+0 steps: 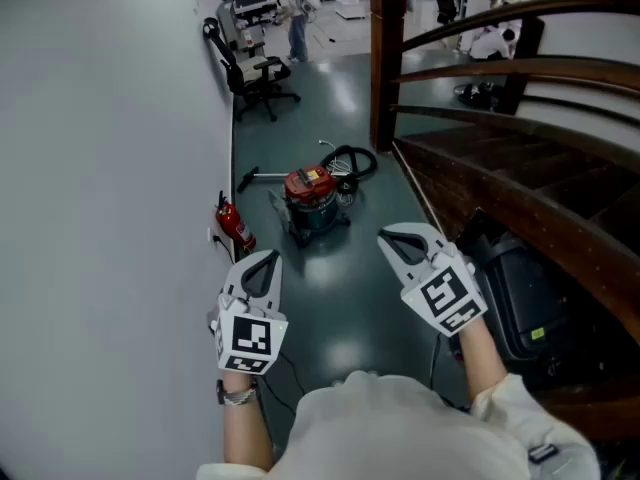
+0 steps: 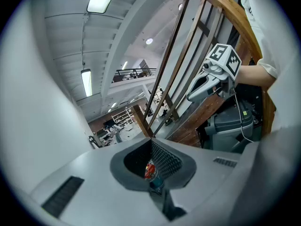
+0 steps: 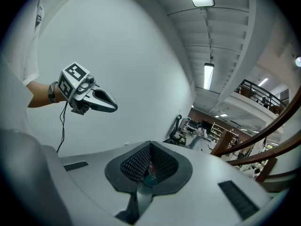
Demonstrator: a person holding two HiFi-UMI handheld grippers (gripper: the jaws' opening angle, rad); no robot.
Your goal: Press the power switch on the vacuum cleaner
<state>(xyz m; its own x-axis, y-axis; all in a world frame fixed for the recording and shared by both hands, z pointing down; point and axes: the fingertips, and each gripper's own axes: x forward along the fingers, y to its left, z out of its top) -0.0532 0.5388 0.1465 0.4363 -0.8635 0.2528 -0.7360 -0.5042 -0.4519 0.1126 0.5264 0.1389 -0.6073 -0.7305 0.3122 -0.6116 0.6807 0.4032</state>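
Two tools at the ready: the left gripper (image 1: 266,258) and the right gripper (image 1: 388,238), each with jaws together and empty, point toward the vacuum cleaner (image 1: 312,200), standing on the floor (image 1: 330,298) well ahead of them. Joined tips probably serve as a blunt finger for its power switch, too small to discern here. A fire extinguisher (image 1: 236,226) stands left of the vacuum cleaner; a hose (image 1: 352,160) coils behind it.
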